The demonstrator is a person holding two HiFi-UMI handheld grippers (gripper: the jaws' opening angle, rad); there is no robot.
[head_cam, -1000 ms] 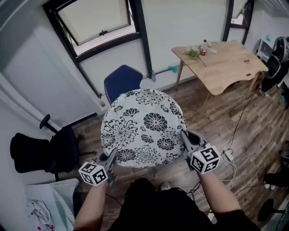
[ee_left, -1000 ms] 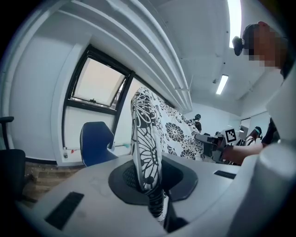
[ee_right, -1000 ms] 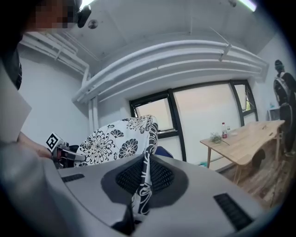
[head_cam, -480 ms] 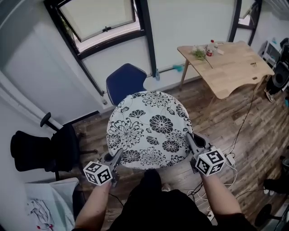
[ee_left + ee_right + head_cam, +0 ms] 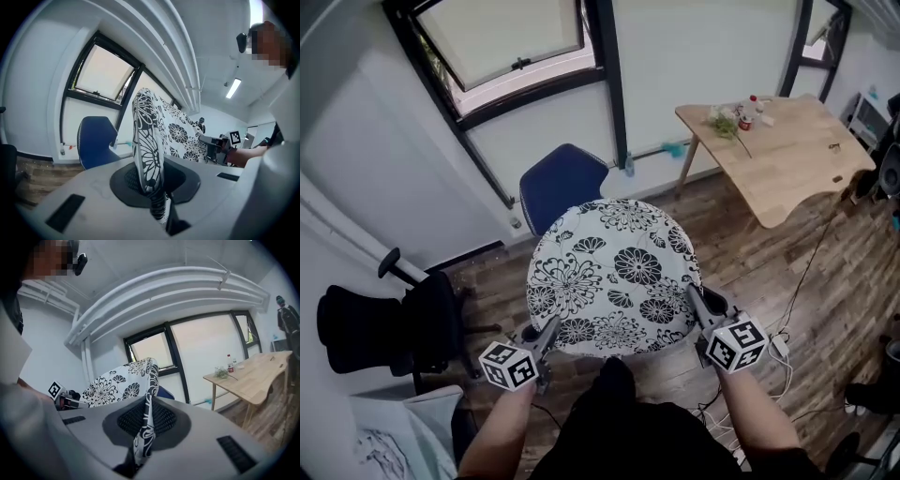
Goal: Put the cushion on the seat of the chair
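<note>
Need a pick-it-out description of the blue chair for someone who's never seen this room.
Find the tilted-open window on the white wall; just below it, on the wood floor, stands the blue chair, its near edge hidden by the floral cushion. It's the only blue seat; the black office chair sits farther left.

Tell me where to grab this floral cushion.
Pinch the thin edge of the cushion at its near left and near right, from your side: it is wide and flat, so spread grips keep it level. The left hand-held gripper and right hand-held gripper are shut there.
</note>
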